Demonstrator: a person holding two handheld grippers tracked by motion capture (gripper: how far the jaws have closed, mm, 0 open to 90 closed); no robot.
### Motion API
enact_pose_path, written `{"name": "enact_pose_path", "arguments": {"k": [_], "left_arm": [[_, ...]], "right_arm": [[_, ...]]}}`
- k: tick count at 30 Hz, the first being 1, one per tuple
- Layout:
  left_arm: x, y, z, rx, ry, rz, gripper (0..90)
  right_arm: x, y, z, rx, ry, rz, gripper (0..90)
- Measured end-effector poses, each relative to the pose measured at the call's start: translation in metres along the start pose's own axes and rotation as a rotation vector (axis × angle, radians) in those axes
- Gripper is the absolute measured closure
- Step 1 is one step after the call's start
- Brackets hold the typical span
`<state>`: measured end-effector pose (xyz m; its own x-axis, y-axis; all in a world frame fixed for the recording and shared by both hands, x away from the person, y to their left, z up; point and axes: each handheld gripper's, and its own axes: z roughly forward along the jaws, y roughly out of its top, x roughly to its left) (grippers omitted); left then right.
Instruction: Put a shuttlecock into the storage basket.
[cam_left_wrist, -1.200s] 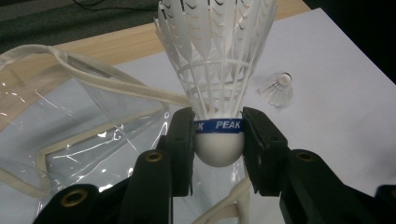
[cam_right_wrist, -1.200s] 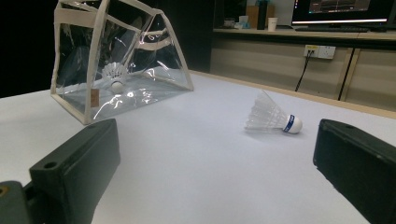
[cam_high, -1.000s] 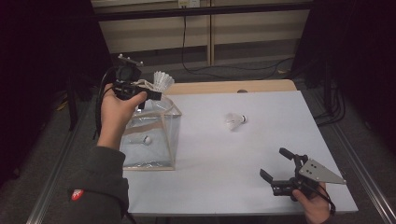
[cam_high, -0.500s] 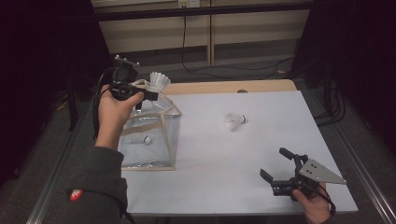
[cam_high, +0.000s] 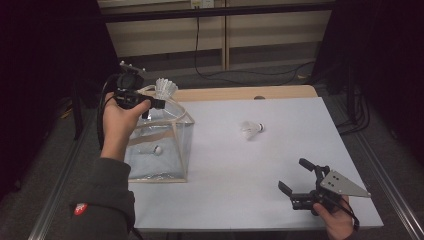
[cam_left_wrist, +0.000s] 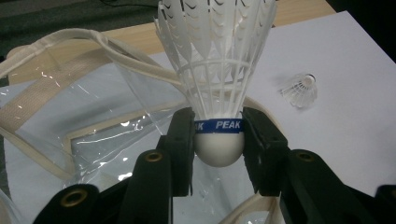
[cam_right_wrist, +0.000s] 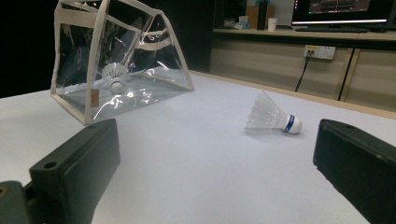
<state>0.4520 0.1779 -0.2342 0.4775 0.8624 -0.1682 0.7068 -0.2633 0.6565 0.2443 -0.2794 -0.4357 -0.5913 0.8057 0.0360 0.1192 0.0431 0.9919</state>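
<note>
The right gripper (cam_high: 296, 186) rests low at the near edge of the table (cam_high: 280, 145), its jaws standing wide with nothing between them, aimed toward the loose shuttlecock (cam_right_wrist: 273, 119) that lies on its side in mid-table; this placement suits a later pickup. Farther off, the clear bag (cam_high: 159, 145) stands at the table's left side with its mouth upward, so items can drop in from above; one shuttlecock (cam_right_wrist: 114, 76) already lies inside. Farthest, the left gripper (cam_high: 159, 103) hovers over the bag's rim. Its jaws clamp the held shuttlecock (cam_left_wrist: 219, 88) at the cork base, across the blue band, feathers pointing away, which keeps the feathers uncrushed.
</note>
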Motion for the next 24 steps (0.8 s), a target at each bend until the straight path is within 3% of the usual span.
{"name": "enact_pose_path", "arguments": {"k": [24], "left_arm": [[0.0102,-0.0068,-0.0018,0.000,0.018,-0.026,65.6]], "right_arm": [[0.0000,0.0000,-0.0001,0.000,-0.002,-0.001,0.3]]}}
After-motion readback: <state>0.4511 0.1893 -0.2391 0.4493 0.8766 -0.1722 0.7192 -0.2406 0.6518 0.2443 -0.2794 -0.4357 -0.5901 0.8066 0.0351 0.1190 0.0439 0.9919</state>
